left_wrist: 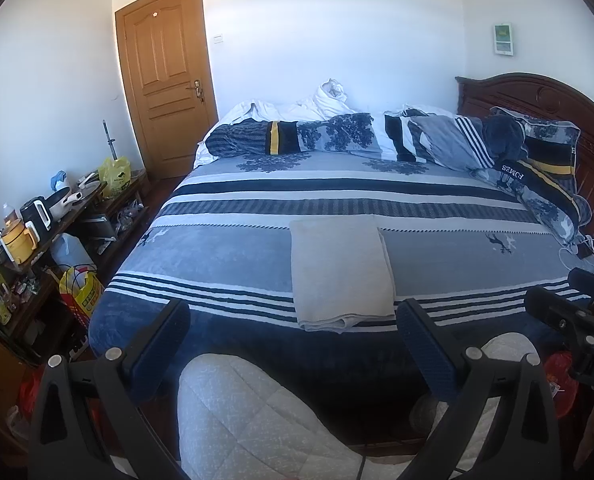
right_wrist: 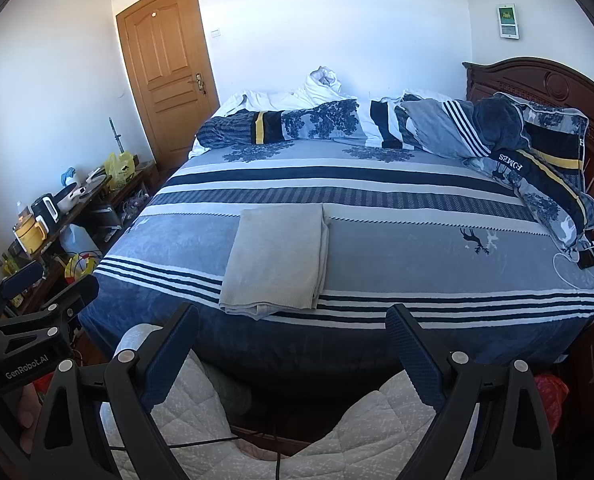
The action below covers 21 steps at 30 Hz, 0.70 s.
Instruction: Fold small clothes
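Observation:
A light grey garment [left_wrist: 341, 272] lies folded into a neat rectangle near the front edge of the blue striped bed [left_wrist: 225, 256]; it also shows in the right wrist view [right_wrist: 277, 258]. My left gripper [left_wrist: 293, 320] is open and empty, held back from the bed edge, just short of the garment. My right gripper [right_wrist: 293, 320] is open and empty too, off the bed, to the right of the garment. The right gripper shows at the right edge of the left wrist view [left_wrist: 569, 304], and the left gripper at the left edge of the right wrist view [right_wrist: 45, 292].
A rumpled duvet and pillows [left_wrist: 377, 136] lie along the far side of the bed, by a dark wooden headboard [left_wrist: 545, 96] on the right. A cluttered shelf with kitchen items [left_wrist: 37, 220] and bags stands on the left. My quilted white trousers [left_wrist: 241, 412] are below the grippers.

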Tool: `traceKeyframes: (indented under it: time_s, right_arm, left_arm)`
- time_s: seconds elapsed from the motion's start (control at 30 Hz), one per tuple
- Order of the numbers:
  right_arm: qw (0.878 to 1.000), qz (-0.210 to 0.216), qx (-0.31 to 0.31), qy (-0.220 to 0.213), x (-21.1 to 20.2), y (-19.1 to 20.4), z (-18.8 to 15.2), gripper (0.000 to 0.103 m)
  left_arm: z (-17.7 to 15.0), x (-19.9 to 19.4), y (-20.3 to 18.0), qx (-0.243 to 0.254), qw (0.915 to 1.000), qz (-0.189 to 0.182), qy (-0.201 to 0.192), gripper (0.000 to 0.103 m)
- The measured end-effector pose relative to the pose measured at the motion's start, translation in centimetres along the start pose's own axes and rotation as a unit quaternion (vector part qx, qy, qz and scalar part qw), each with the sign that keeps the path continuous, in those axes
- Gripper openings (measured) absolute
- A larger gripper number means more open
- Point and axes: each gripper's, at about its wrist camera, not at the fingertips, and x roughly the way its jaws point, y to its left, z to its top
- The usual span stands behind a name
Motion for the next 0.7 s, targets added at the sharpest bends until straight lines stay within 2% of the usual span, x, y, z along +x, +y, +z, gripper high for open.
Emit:
traceKeyframes:
  time_s: [0.37, 0.57, 0.7]
  right_arm:
    - [1.0, -0.002, 0.0, 0.001, 0.0, 0.0, 0.0, 0.097]
    - [1.0, -0.004, 0.009, 0.012, 1.6, -0.7, -0.1, 0.097]
    - [0.999, 0.0, 0.013, 0.04, 4.7, -1.1, 0.1, 0.097]
  left_arm:
    - [0.0, 0.2, -0.1, 0.003, 1.0, 0.0, 0.003, 0.103]
    - [-0.4, 3.8, 1.9, 0.004, 0.999, -0.017, 0.041, 0.103]
    - [0.1, 7.7, 3.3, 0.013, 0.9977, -0.027, 0.06, 0.103]
